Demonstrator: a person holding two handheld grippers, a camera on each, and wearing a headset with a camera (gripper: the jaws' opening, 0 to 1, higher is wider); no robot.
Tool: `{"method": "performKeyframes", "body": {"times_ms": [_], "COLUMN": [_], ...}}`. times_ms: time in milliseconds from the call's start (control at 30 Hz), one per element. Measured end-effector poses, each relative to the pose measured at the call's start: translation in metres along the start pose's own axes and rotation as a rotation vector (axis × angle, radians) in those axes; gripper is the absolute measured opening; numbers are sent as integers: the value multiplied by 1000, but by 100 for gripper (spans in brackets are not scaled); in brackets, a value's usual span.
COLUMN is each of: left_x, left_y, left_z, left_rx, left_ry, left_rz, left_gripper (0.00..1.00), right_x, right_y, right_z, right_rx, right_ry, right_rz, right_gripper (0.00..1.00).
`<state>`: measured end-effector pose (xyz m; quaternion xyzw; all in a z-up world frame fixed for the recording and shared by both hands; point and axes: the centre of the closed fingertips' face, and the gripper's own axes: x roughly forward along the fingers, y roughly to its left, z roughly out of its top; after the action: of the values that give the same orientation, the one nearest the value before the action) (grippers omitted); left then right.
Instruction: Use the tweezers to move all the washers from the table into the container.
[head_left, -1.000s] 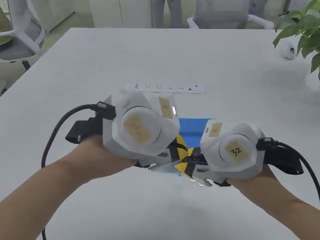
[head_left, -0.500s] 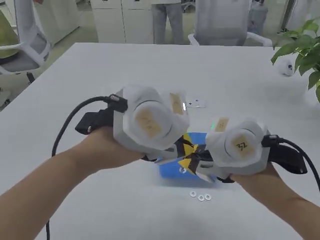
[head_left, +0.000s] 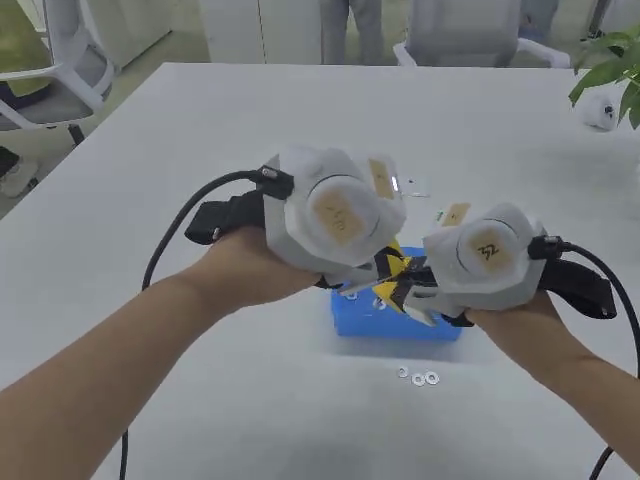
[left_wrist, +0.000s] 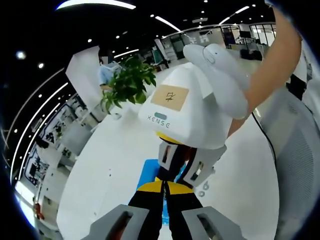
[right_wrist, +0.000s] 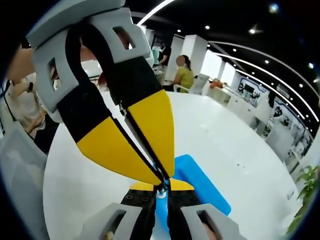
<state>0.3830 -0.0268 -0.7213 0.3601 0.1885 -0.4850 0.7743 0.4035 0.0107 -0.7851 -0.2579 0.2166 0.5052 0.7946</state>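
table (head_left: 200, 130): white worktop; the job is part done, with washers lying loose on it.
container (head_left: 400, 328): blue tray on the table, directly under the two gripper tips, so this looks like a drop-off.
left gripper (left_wrist: 166, 187): jaws clenched, yellow pads pressed flat on the tweezers, carrying them over the container.
right gripper (right_wrist: 161, 190): jaws drawn close on the tweezers' lower end and apparently pinching it; the tips of both grippers meet here.
tweezers (right_wrist: 142, 145): thin dark blades running down between the left gripper's pads, points aimed at the container; too small to tell whether a washer sits in the points.
washers in container (head_left: 350, 295): a couple of small pale rings seem to lie in the tray, so some are likely delivered.
washers on table (head_left: 418, 377): three in a short row just in front of the container, yet to be picked.
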Motion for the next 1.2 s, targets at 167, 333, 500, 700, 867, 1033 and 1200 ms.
{"method": "performKeyframes", "body": {"times_ms": [167, 333, 500, 700, 867, 1033, 1200], "left_x": [13, 25, 33, 38, 41, 43, 47], "left_y": [5, 4, 2, 3, 2, 4, 5], "left_z": [-7, -16, -24, -28, -29, -29, -29], "left_rx": [-19, -32, -47, -67, -59, -64, -67], "left_ry": [13, 22, 33, 35, 38, 37, 41], "left_rz": [-7, -15, -29, -32, -30, -21, -19], "left_gripper": [0, 0, 0, 0, 0, 0, 0], "right_x": [9, 20, 27, 31, 32, 32, 34], "right_y": [-6, -7, -6, -7, -9, -10, -14], "right_z": [-8, -21, -30, -34, -37, -38, -39], "right_rx": [27, 51, 78, 74, 85, 90, 116], "right_ry": [8, 35, 51, 65, 67, 69, 68], "right_rz": [7, 13, 33, 38, 38, 33, 26], "right_gripper": [3, 3, 3, 3, 3, 4, 4]}}
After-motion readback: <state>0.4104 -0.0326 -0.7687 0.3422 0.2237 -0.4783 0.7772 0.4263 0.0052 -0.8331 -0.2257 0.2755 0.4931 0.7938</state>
